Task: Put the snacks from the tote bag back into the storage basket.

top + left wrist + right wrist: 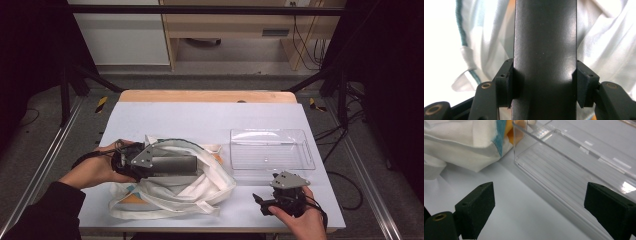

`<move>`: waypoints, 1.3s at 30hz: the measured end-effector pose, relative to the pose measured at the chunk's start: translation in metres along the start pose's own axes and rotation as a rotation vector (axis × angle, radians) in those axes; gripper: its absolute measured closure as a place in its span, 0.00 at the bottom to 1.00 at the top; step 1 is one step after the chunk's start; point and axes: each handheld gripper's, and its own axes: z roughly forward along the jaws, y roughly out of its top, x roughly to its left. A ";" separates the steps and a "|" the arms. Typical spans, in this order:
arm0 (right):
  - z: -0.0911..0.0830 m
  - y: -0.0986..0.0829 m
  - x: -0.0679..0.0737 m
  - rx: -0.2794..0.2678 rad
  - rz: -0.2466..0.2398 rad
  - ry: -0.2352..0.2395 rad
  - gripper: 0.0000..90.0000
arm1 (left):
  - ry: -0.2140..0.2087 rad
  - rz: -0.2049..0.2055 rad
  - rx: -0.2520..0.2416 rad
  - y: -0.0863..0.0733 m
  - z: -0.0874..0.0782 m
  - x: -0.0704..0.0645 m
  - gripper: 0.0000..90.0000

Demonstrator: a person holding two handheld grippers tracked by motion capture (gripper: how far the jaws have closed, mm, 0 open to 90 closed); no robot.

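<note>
At nine o'clock on table [210, 117]: left gripper [192, 164] clamped on dark box [545, 60], lifting out of white bag [210, 187]. Next: carry toward clear tray [305, 150] at three. Right gripper [539, 207] wide open, empty.

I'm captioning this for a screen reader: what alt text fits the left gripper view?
The left gripper is shut on a dark grey box, one black pad pressed to each side. Behind it lies a white cloth bag with a teal edge.
</note>
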 end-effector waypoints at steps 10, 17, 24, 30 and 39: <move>-0.012 0.052 -0.008 0.024 -0.154 -0.020 0.11 | -0.013 -0.010 -0.050 0.010 -0.018 -0.001 0.48; -0.017 0.080 -0.008 0.046 -0.248 -0.023 0.11 | 0.012 -0.018 -0.057 0.022 -0.028 0.003 0.48; -0.011 0.104 -0.009 0.107 -0.349 -0.025 0.12 | 0.041 0.002 -0.039 0.040 -0.031 0.009 0.48; -0.010 0.122 -0.012 0.116 -0.433 -0.039 0.16 | 0.053 0.018 -0.024 0.056 -0.028 0.013 0.48; -0.010 0.139 -0.015 0.144 -0.525 -0.043 0.20 | 0.065 0.032 -0.019 0.073 -0.022 0.018 0.48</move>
